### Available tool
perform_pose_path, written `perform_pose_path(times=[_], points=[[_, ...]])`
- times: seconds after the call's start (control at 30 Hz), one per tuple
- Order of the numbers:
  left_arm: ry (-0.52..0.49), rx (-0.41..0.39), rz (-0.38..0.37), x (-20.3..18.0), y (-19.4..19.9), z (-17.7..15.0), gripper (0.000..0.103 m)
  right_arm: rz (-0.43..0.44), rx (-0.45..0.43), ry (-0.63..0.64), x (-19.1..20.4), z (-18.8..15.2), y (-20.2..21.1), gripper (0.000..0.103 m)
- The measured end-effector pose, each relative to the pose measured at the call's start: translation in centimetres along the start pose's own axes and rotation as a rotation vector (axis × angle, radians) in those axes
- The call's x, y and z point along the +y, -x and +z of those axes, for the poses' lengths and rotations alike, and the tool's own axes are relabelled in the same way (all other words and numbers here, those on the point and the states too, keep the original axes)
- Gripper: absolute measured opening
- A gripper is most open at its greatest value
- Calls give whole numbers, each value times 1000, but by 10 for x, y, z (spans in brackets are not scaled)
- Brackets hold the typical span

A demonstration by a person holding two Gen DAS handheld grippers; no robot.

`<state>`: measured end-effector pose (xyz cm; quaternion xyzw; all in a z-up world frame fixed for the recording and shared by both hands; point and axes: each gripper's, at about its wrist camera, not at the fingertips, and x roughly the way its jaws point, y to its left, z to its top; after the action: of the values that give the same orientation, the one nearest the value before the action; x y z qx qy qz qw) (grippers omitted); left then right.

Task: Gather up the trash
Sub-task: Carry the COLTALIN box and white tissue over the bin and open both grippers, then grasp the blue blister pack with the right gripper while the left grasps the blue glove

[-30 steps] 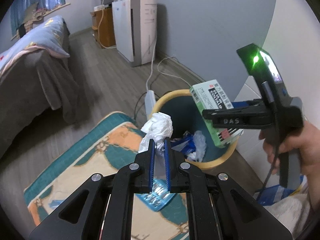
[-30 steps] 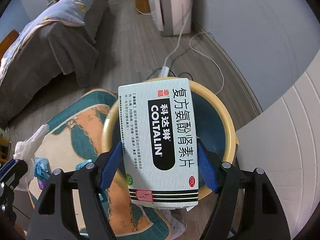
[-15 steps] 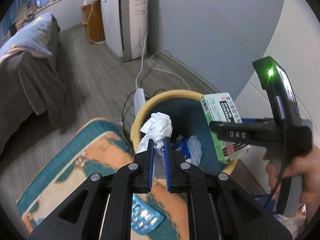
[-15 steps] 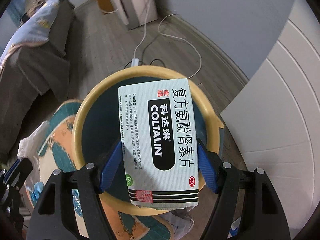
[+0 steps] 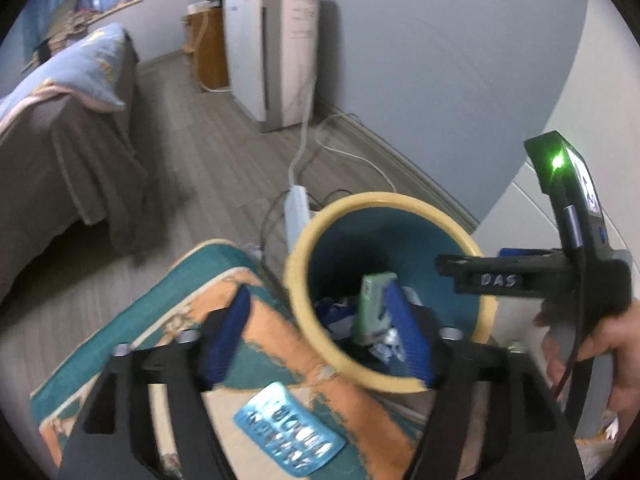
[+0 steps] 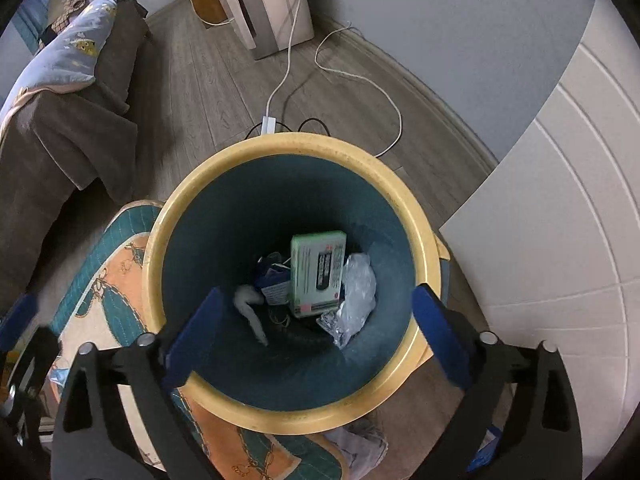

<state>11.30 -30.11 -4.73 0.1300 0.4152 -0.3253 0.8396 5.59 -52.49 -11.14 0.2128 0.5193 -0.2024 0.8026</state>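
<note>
Pale-green medicine box (image 6: 318, 273) lies, apparently tilted, in bin (image 6: 280, 412); both grippers gape.

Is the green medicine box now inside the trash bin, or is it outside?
Inside. The right wrist view shows the green medicine box lying at the bottom of the trash bin among other rubbish, and the right gripper above it is open and empty.

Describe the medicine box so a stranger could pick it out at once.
Find the yellow-rimmed bin on the wood floor beside the patterned rug, and look down inside. At the bottom, among crumpled wrappers, lies the medicine box. It is the only flat pale-green rectangle, with a black label band, beside a clear plastic bag.
</note>
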Motion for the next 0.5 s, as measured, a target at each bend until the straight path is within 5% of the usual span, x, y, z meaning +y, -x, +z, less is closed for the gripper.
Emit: perform_pose_path(times=[0.07, 0.5], points=[[9, -18, 29, 8, 10, -7, 90, -3, -8, 5, 3, 1, 2, 97], [84, -70, 207, 82, 100, -65, 96, -19, -133, 237, 83, -27, 45, 97]])
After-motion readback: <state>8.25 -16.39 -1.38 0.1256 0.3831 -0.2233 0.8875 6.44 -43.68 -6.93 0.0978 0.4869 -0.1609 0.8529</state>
